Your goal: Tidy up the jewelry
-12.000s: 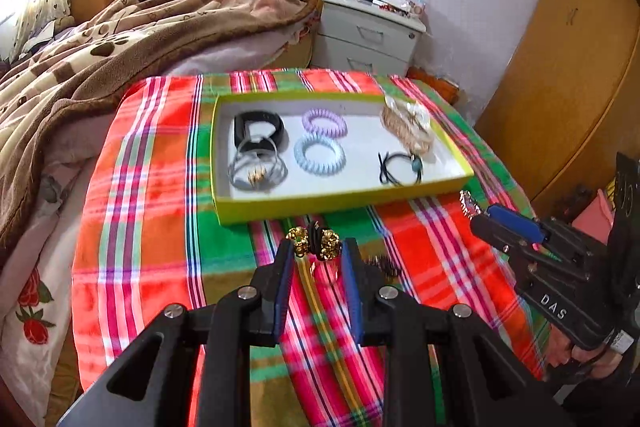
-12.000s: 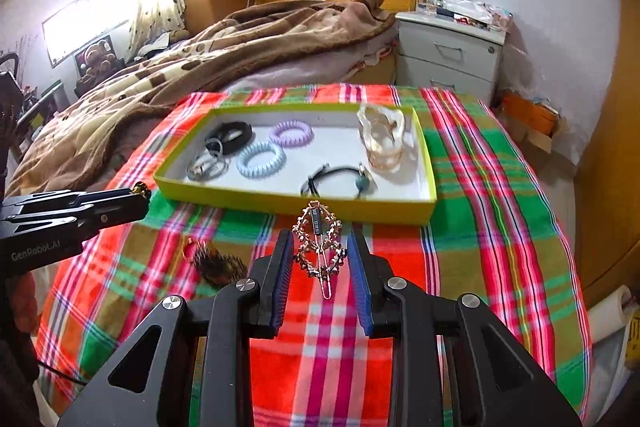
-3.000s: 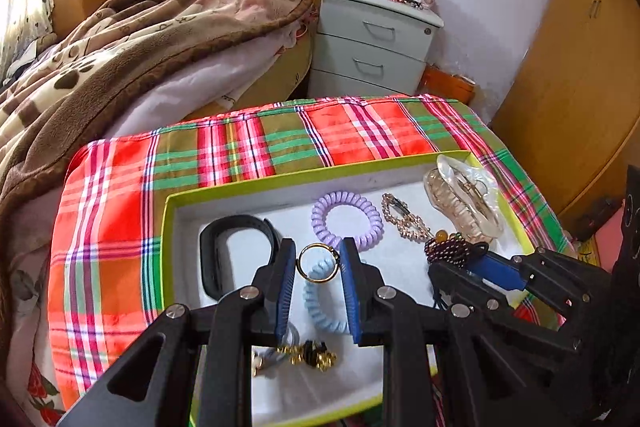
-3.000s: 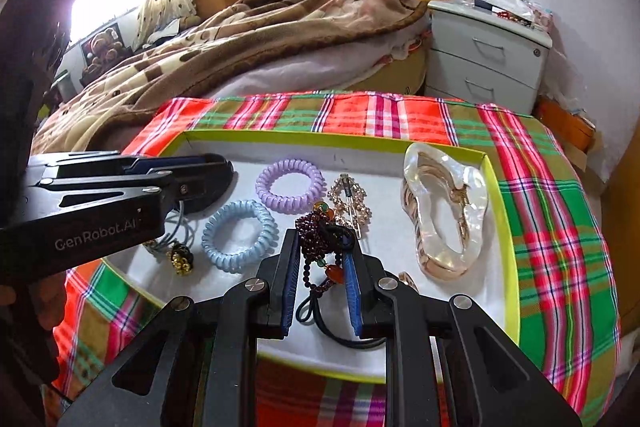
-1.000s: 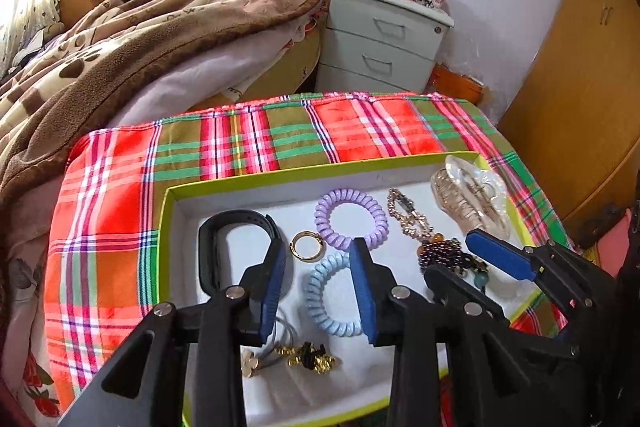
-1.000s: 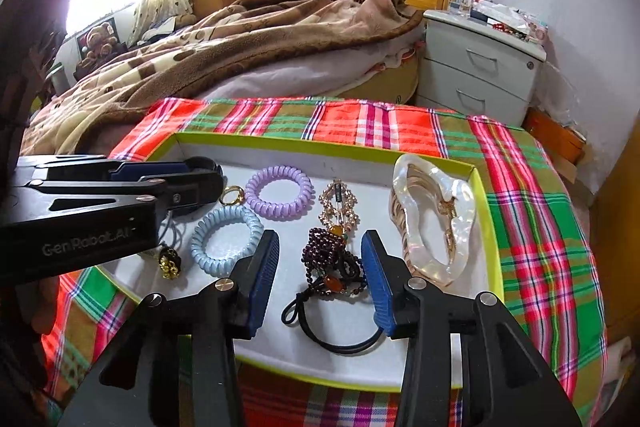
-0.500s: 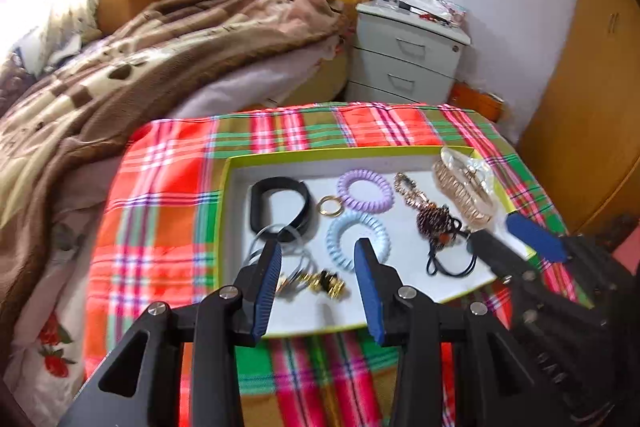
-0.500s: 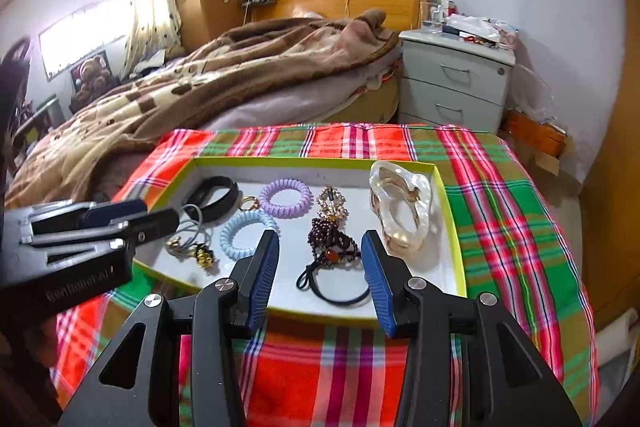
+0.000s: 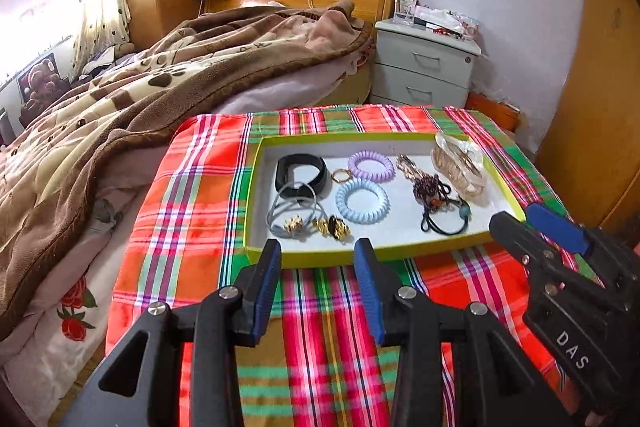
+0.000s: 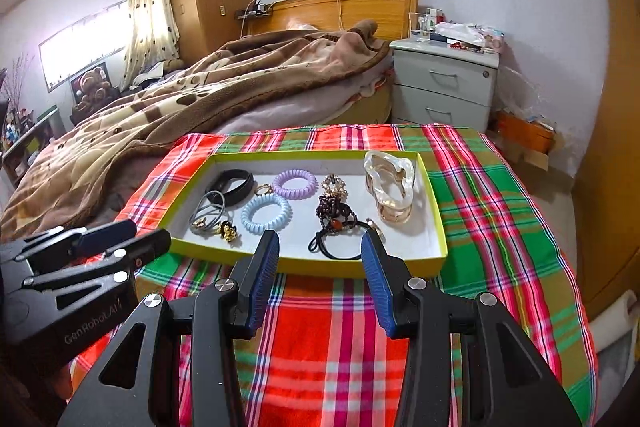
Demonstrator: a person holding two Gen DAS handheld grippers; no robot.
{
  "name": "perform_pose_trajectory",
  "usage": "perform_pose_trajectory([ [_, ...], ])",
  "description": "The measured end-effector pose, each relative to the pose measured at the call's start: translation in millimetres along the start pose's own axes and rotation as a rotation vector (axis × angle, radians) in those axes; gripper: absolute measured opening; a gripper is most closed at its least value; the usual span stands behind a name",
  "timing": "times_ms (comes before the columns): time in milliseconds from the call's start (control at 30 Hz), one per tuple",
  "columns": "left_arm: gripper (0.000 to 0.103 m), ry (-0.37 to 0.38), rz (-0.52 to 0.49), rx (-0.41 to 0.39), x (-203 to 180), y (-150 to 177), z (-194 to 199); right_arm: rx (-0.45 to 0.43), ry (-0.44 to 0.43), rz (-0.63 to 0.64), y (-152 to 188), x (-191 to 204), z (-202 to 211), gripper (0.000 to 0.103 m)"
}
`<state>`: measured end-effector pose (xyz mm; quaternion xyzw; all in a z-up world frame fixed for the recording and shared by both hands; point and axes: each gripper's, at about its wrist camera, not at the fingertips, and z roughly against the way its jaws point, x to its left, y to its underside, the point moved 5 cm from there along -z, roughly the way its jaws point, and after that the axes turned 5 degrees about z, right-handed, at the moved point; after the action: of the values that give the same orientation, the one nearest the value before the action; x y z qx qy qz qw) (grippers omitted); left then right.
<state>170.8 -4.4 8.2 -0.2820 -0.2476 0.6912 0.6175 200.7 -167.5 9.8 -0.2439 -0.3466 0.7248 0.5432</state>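
- Left claw (image 9: pixel 317 255) hangs released, holding nothing, above the plaid cloth (image 9: pixel 192 195) just before the tray (image 9: pixel 400 251).
- Right claw (image 10: pixel 319 247) likewise spread and bare.
- Jewelry, including a beaded bracelet (image 10: pixel 334 209), lies inside the tray.

One tray (image 9: pixel 253 187) holds two coil hair ties (image 9: pixel 362 201) (lilac, blue) and one black band (image 9: pixel 301 175).

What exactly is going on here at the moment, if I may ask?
A person is sorting jewelry into a shallow yellow-green cardboard tray on a plaid-covered table. Both tools, left tool and right tool, are open, empty and short of the tray. Hair ties, rings and clips, including the purple spiral hair tie, lie inside.
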Motion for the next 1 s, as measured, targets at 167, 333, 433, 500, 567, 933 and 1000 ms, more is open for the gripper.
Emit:
perform_pose_trajectory([
  [167,0.040,0.014,0.014,0.022,-1.4,11.0,1.8,-0.007,-0.003,-0.001,3.0,2.9,5.2,0.044],
  [333,0.040,-0.001,0.008,0.015,-2.9,15.6,6.2,-0.005,-0.005,0.000,6.5,5.9,7.1,0.044],
  [433,0.040,-0.009,0.007,0.011,-2.0,17.7,7.6,-0.002,-0.005,0.002,7.5,7.7,7.2,0.044],
  [500,0.040,-0.006,0.017,0.019,-0.6,19.6,7.2,-0.003,-0.009,0.003,7.1,9.0,7.6,0.044],
  [567,0.040,-0.006,0.012,0.025,-0.7,21.8,6.9,-0.003,-0.008,0.006,7.6,10.4,7.7,0.044],
  [933,0.040,-0.011,0.019,0.030,1.8,24.6,7.7,0.000,-0.013,0.005,9.6,14.4,7.5,0.044],
  [1000,0.039,-0.017,0.017,0.030,1.7,24.8,8.2,0.000,-0.015,0.004,9.5,14.4,7.2,0.044],
])
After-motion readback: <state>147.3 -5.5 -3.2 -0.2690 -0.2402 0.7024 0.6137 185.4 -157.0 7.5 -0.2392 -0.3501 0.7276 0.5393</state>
